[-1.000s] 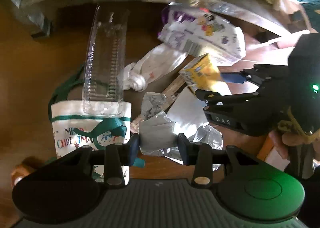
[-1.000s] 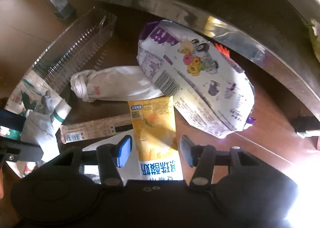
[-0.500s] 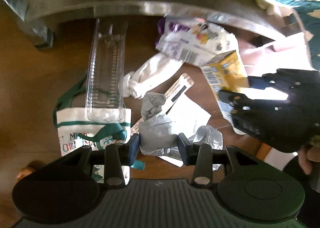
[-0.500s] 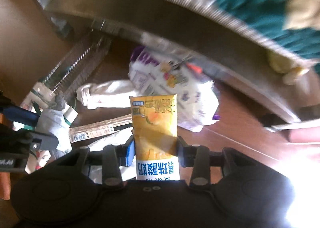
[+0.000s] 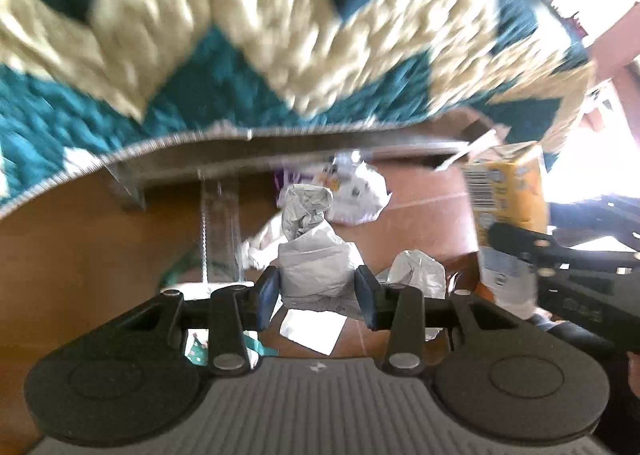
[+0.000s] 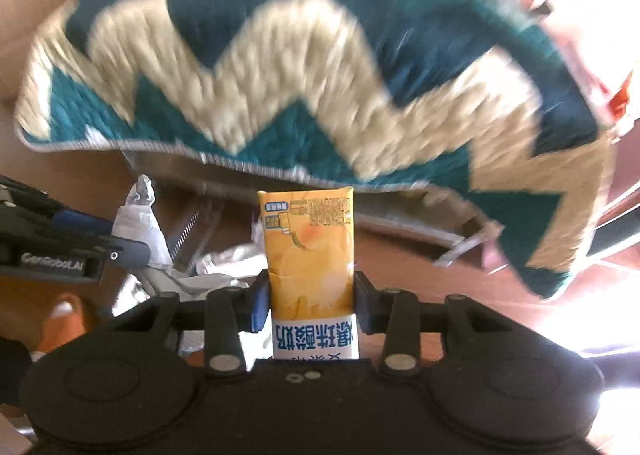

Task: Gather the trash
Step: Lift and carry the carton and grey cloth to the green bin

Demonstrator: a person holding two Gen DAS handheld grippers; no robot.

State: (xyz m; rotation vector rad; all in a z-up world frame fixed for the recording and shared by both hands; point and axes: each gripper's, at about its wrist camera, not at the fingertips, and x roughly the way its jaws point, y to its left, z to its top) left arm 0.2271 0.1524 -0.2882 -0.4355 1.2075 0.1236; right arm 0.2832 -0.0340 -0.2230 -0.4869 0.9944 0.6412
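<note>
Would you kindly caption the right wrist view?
Right claw grips a yellow rectangular drink carton before a teal-and-cream zigzag rug.

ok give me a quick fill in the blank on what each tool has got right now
The right tool grips a yellow drink ____. 
The left tool grips a crumpled grey-white ____. 
The teal and cream cushion has a ____ pattern.

Missing words: carton; wrapper; zigzag

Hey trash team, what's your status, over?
Left gripper shut on crumpled grey wrapper. Right gripper shut on yellow carton. More litter on wooden floor. Nothing blocking, over.
</note>
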